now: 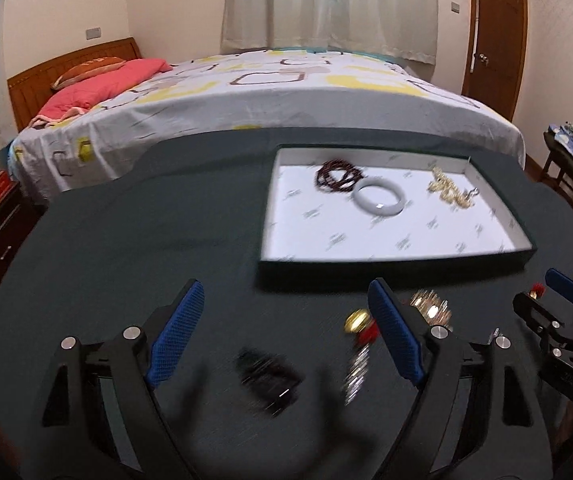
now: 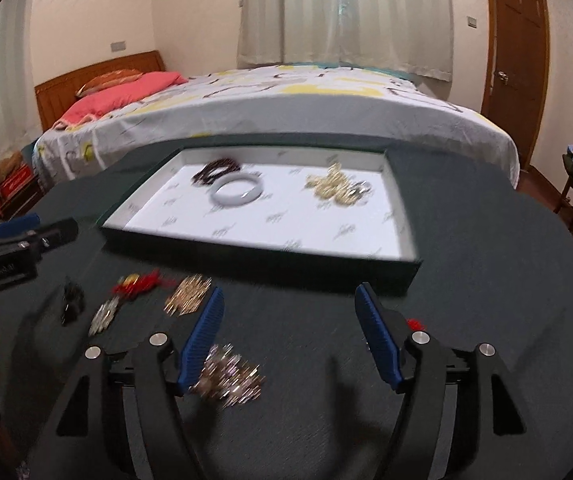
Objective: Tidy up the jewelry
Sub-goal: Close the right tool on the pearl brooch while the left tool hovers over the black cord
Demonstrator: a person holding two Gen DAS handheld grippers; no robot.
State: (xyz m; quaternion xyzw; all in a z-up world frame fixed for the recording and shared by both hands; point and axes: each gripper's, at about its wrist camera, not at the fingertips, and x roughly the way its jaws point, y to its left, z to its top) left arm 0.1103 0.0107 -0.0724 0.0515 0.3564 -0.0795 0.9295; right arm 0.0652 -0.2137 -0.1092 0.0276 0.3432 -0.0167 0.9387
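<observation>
Over dark table point(image 1: 106, 240) | left tongs point(image 1: 286, 320) wide open, empty | right tongs point(image 2: 290, 316) wide open, empty

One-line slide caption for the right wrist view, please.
Right gripper, jaws open, hovers over a sparkly brooch; bangle and beads already lie in the tray.

Glossy, perhaps stone bangle point(image 1: 378, 200); matt dark cloth table point(image 1: 126, 248)
</observation>
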